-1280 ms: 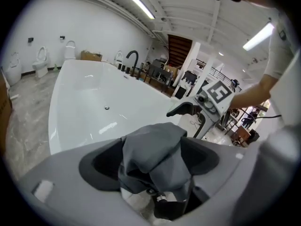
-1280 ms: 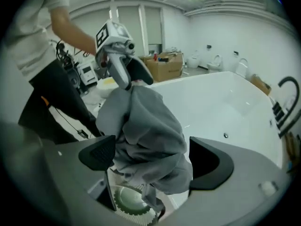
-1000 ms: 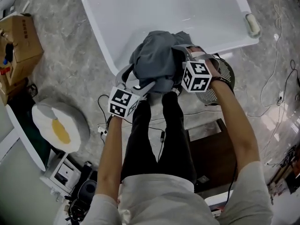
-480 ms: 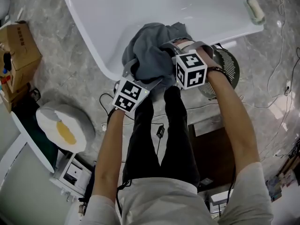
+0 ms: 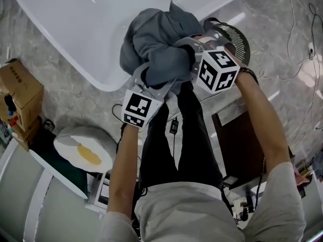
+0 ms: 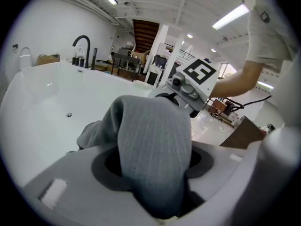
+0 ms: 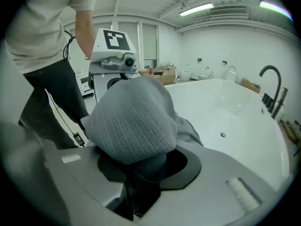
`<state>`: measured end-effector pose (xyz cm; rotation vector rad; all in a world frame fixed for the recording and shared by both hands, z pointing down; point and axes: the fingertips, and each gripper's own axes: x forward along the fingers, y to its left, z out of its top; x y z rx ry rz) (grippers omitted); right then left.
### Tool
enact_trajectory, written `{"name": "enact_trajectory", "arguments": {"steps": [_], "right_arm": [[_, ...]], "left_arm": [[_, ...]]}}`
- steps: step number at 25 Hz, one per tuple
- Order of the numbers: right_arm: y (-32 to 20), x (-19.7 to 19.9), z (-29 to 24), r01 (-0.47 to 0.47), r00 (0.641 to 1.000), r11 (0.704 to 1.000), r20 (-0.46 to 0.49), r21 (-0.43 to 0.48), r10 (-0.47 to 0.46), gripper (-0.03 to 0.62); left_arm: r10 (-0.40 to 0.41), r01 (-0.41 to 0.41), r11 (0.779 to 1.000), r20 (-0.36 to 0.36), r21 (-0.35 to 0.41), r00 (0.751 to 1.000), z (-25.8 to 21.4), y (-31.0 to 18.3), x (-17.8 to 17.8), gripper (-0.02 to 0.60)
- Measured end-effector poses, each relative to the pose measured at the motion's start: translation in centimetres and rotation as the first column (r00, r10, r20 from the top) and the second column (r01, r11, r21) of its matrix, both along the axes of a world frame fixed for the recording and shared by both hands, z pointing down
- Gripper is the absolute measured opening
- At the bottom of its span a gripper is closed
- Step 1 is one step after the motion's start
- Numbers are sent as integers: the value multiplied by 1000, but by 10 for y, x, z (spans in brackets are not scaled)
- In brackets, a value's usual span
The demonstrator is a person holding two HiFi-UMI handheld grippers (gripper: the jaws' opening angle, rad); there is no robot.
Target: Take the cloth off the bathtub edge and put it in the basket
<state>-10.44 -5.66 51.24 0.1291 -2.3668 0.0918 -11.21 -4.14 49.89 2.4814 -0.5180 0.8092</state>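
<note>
The grey cloth [image 5: 159, 42] is bunched into a bundle between my two grippers, above the white bathtub's [image 5: 65, 29] rim. My left gripper [image 5: 151, 79] grips its near left side. My right gripper [image 5: 191, 54] grips its right side. Both sets of jaws have just been closing, with cloth between them. In the left gripper view a ribbed fold of the cloth [image 6: 153, 140] fills my left gripper [image 6: 157, 182]. In the right gripper view the cloth [image 7: 131, 121] bulges out of my right gripper [image 7: 141, 171]. The dark mesh basket [image 5: 237, 37] stands on the floor just right of the bundle.
A cardboard box [image 5: 17, 97] and a white cushion with a yellow centre [image 5: 83, 145] lie on the stone floor at the left. A brown board [image 5: 242, 140] and cables [image 5: 298, 59] are at the right. A black tap [image 7: 273, 86] stands on the tub's far rim.
Both grippers have closed in on the cloth and gathered it into a tighter bundle. The bundle and the hands have shifted toward the basket side of the tub corner.
</note>
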Motion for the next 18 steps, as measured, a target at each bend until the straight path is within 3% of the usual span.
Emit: {"name": "enact_trajectory", "arguments": {"steps": [8, 13, 18], "right_arm": [[28, 79, -16, -218, 976, 975, 9, -41, 218, 115], [52, 120, -25, -324, 946, 943, 4, -69, 325, 114], [91, 161, -29, -437, 899, 895, -30, -87, 436, 114]], "left_arm": [[175, -175, 985, -75, 11, 982, -14, 24, 75, 287], [275, -275, 961, -107, 14, 955, -23, 47, 114, 282], [387, -388, 921, -131, 19, 913, -25, 84, 152, 279]]}}
